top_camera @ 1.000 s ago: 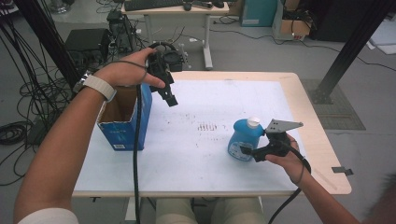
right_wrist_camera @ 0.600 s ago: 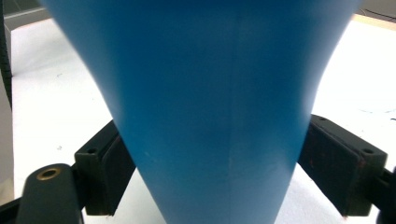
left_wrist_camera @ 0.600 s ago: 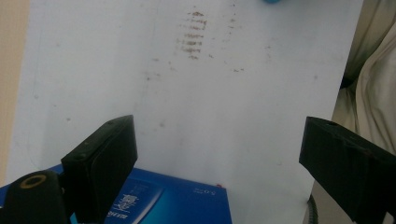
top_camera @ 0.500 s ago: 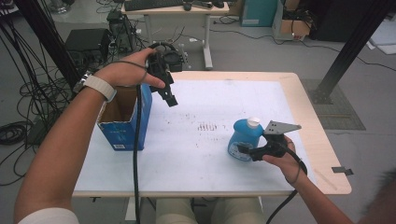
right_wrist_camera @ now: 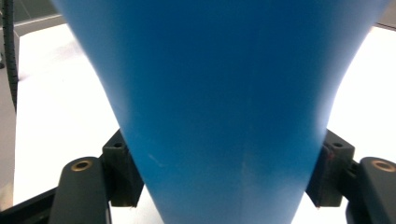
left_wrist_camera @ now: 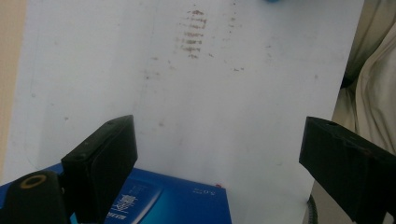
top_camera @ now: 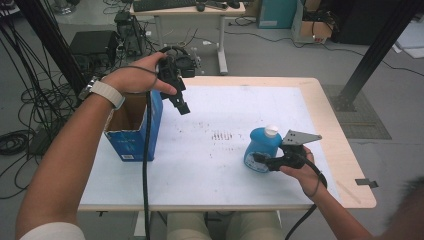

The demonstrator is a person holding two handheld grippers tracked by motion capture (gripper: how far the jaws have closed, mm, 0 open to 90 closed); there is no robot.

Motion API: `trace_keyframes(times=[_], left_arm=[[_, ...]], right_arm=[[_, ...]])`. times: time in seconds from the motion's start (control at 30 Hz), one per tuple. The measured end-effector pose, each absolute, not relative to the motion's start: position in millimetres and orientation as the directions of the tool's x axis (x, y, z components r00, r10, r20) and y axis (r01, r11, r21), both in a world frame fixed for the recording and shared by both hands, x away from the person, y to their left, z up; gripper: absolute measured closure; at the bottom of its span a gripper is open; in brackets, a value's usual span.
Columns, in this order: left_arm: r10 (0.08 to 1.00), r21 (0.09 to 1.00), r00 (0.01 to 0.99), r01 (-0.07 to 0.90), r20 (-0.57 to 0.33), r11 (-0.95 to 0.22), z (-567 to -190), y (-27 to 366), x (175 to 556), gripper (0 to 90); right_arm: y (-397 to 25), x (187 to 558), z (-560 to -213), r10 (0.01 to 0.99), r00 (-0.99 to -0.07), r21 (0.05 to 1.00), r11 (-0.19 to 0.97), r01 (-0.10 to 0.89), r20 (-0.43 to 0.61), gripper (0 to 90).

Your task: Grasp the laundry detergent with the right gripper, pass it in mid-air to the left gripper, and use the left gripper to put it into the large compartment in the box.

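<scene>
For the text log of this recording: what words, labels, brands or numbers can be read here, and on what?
"5.0": small print on the blue box, left gripper view; the white characters beside it are cut off and blurred.
Label on the box's front, high view: too small to read.
Blue bottle: no readable text.

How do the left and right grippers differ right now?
The left gripper is held up in the air beside the open blue box, while the right gripper is low by the table. The left gripper's jaws stand wide apart with nothing between them, while the right gripper's jaws sit on either side of the blue bottle. Both are black and trail a cable.
</scene>
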State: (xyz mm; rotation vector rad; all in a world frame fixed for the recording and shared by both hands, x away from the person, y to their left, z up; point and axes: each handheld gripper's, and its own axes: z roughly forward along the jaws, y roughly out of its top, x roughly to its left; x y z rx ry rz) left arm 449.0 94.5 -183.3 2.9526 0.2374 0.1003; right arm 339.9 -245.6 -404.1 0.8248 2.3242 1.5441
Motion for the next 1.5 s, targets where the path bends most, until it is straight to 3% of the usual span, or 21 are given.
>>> trace_keyframes(times=[0.17,1.5], left_arm=[[0.161,0.179,0.986,0.15,0.05,-0.972,-184.2,93.9,449.9,11.6],[0.157,0.177,0.987,0.147,0.042,-0.973,-184.2,89.5,448.8,11.9]], right_arm=[[-244.4,340.9,-405.6,0.549,-0.83,0.909,0.287,0.302,0.102,39.3],[-245.4,341.9,-406.6,0.531,-0.844,0.913,0.306,0.271,0.073,42.4]])
